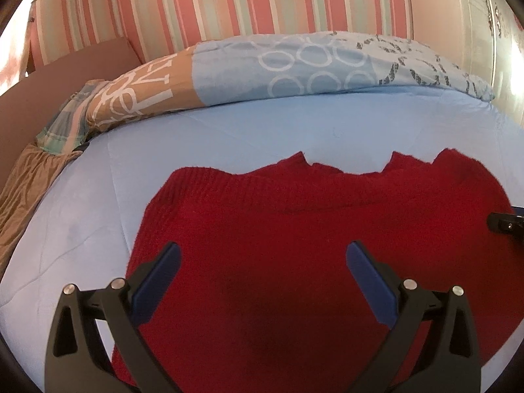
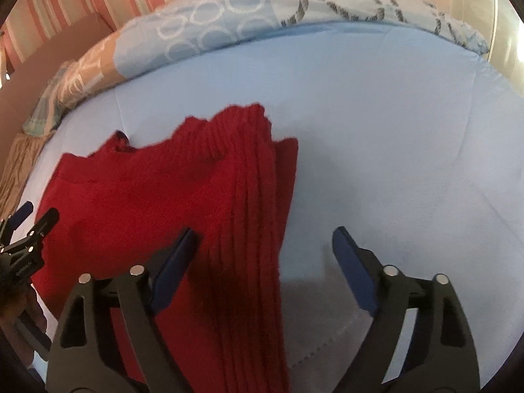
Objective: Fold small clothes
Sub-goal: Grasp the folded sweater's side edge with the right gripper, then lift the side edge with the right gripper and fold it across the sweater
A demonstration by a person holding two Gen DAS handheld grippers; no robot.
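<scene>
Red knit sweater (image 1: 294, 229) lies flat on the light blue bedsheet (image 1: 229, 131), long axis toward the patterned pillow (image 1: 294, 65), fuzzy with ribbed bands. Right view alone shows its stacked ribbed folds. Left gripper (image 1: 262, 262) and right gripper (image 2: 262, 245) hover, jaws wide, gripping nothing.

1. A bedroom in a home: a bed (image 1: 229, 137) under a smooth pale-blue sheet fills both views.
2. Along the bed's far edge lies a rolled duvet (image 1: 294, 65), patterned with white rings, grey leaf prints and a tan panel with white lettering.
3. Behind it, a wall (image 1: 229, 3) carries pink, cream and pale-green vertical stripes, a domestic finish.
</scene>
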